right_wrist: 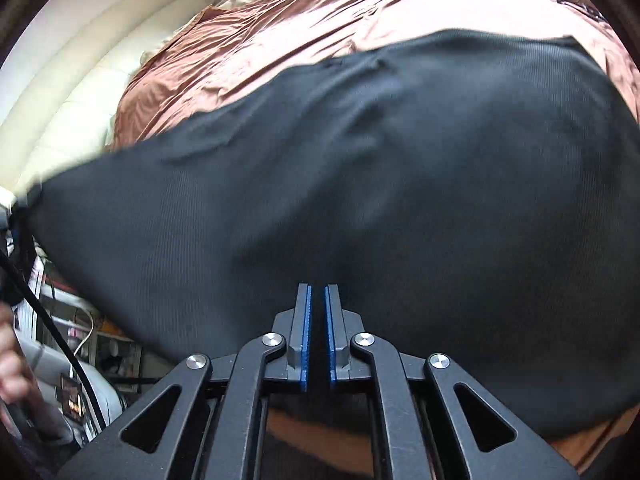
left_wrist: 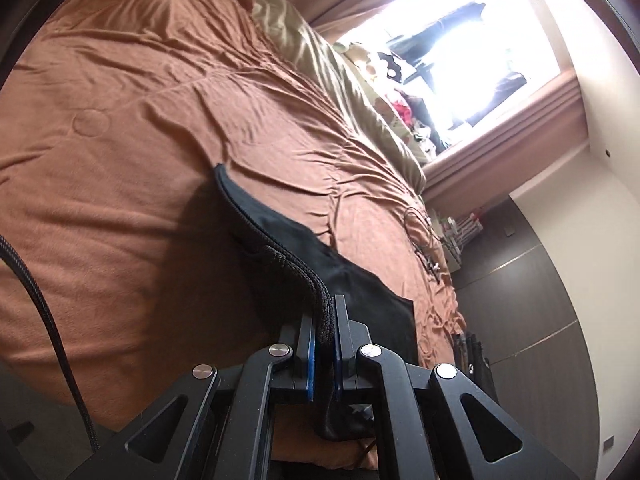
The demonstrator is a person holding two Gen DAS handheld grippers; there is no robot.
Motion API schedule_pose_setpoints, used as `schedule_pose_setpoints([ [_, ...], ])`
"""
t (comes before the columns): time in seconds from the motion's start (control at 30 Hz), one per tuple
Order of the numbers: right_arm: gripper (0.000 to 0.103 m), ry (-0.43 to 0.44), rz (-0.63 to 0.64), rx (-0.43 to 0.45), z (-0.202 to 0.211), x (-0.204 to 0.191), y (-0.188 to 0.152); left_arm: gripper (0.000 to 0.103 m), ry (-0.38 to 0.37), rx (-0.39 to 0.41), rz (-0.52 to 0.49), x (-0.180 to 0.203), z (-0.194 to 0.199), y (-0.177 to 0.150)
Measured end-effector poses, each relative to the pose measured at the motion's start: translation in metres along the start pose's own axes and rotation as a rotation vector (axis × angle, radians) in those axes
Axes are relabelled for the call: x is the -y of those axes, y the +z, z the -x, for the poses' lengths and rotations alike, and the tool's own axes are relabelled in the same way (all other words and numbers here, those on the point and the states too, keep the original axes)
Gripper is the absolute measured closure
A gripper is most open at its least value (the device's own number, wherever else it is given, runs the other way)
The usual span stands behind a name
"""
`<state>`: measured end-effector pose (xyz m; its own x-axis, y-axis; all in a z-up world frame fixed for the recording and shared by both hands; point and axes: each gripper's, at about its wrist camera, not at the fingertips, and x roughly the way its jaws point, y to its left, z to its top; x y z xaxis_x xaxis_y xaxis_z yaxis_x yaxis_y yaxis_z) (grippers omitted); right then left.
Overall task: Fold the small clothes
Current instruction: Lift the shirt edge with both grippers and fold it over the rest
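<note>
A black garment (left_wrist: 280, 232) lies on the brown bed cover (left_wrist: 140, 160). My left gripper (left_wrist: 325, 312) is shut on the garment's thick ribbed band (left_wrist: 296, 268) and holds that edge off the bed, with the cloth sloping away to the cover. In the right wrist view the black garment (right_wrist: 360, 200) spreads wide across the brown cover (right_wrist: 280, 40), one corner pulled taut toward the left edge. My right gripper (right_wrist: 318, 292) is over the cloth's near part, its blue pads (right_wrist: 306, 320) almost together. I cannot tell whether cloth is pinched between them.
Beige bedding (left_wrist: 320, 60) lies along the bed's far side under a bright window (left_wrist: 460, 60). Cables (left_wrist: 424, 240) rest near the bed's edge, and dark cabinet doors (left_wrist: 520, 300) are beyond. A cream padded headboard (right_wrist: 80, 100), cluttered shelves (right_wrist: 80, 340) and a person's hand (right_wrist: 8, 360) are on the left.
</note>
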<state>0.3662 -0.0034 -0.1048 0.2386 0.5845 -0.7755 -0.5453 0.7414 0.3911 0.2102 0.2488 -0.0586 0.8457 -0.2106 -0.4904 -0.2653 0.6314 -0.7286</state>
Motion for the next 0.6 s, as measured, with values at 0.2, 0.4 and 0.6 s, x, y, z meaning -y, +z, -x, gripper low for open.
schedule_pose_setpoints([
  [0.2, 0.102, 0.037, -0.055, 0.035, 0.015, 0.01, -0.016, 0.097, -0.014, -0.013, -0.054, 0.032, -0.004, 0.001],
  [0.4, 0.102, 0.083, -0.065, 0.02, 0.017, 0.015, -0.029, 0.097, -0.041, -0.033, -0.113, 0.073, -0.014, 0.0],
  [0.6, 0.101, 0.062, -0.084, 0.045, 0.046, 0.033, -0.027, 0.097, -0.077, -0.071, -0.181, 0.118, -0.032, -0.01],
])
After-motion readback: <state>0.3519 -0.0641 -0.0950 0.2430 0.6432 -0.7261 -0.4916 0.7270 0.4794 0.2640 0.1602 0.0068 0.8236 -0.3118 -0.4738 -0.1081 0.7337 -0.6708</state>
